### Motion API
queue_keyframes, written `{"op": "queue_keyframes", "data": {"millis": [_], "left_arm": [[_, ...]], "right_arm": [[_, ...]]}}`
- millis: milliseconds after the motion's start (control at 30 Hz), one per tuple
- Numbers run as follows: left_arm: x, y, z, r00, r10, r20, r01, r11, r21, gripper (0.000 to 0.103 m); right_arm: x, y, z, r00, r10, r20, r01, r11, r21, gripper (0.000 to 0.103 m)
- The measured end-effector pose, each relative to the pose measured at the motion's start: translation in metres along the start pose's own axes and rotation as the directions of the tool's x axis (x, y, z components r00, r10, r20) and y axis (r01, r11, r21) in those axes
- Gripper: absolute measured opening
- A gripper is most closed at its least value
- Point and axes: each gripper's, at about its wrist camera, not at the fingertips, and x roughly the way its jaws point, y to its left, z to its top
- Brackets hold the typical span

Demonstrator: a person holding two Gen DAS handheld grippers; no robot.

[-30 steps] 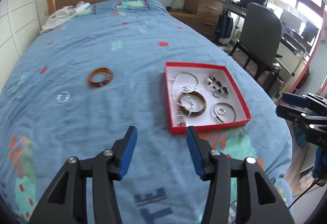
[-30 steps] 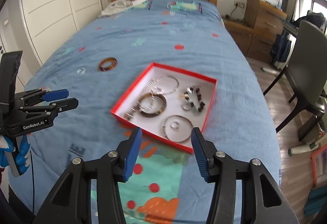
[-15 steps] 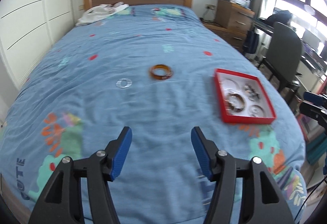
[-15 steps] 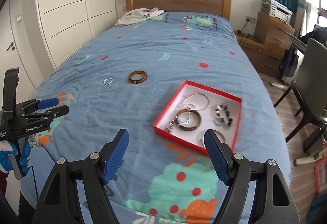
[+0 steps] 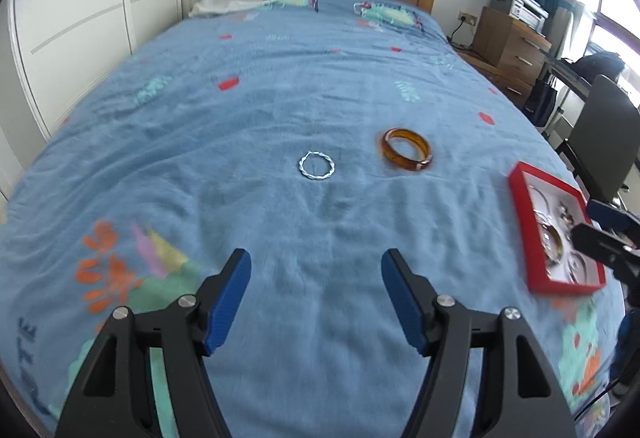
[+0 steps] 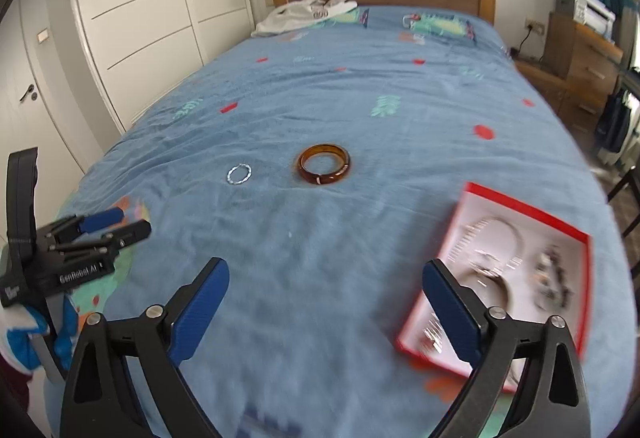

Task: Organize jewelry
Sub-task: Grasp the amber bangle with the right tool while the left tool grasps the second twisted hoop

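Left wrist view: the left gripper (image 5: pixel 316 294) hangs above the near part of the bed (image 5: pixel 280 98), its blue fingers (image 5: pixel 228 296) wide apart after just opening, nothing between them. Beyond it, mid-bed, a twisted silver bangle (image 5: pixel 316 166) lies flat, with an amber bangle (image 5: pixel 406 149) near it toward the right edge, the two apart. A red jewelry box (image 5: pixel 520 222) sits at the bed's right edge, holding several pieces too blurred to sort; the right gripper (image 5: pixel 600 226) shows in front of it. Right wrist view: the right gripper (image 6: pixel 324 302) has its jaws spread wide, just opened, empty over the blue cover. The amber bangle (image 6: pixel 323 169) and silver bangle (image 6: pixel 239 174) lie mid-bed; the red jewelry box (image 6: pixel 532 210) rests by the right edge, partly behind the right finger. The left gripper (image 6: pixel 116 224) hovers near the bed's left edge, held by a gloved hand (image 6: pixel 24 334).
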Motion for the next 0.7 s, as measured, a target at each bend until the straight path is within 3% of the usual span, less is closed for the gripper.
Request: {"op": "queue_keyframes", "data": {"millis": [367, 700], "left_arm": [[0.133, 0.001, 0.041, 0.997, -0.029, -0.077, 0.029, 1.000, 0.002, 0.066], [0.177, 0.006, 0.070, 0.997, -0.048, -0.052, 0.052, 0.995, 0.086, 0.066]], "right_arm": [[0.142, -0.019, 0.049, 0.996, 0.018, -0.085, -0.017, 1.000, 0.015, 0.099], [0.211, -0.019, 0.076, 0.987, 0.086, -0.134, -0.095, 0.993, -0.064, 0.099]]}}
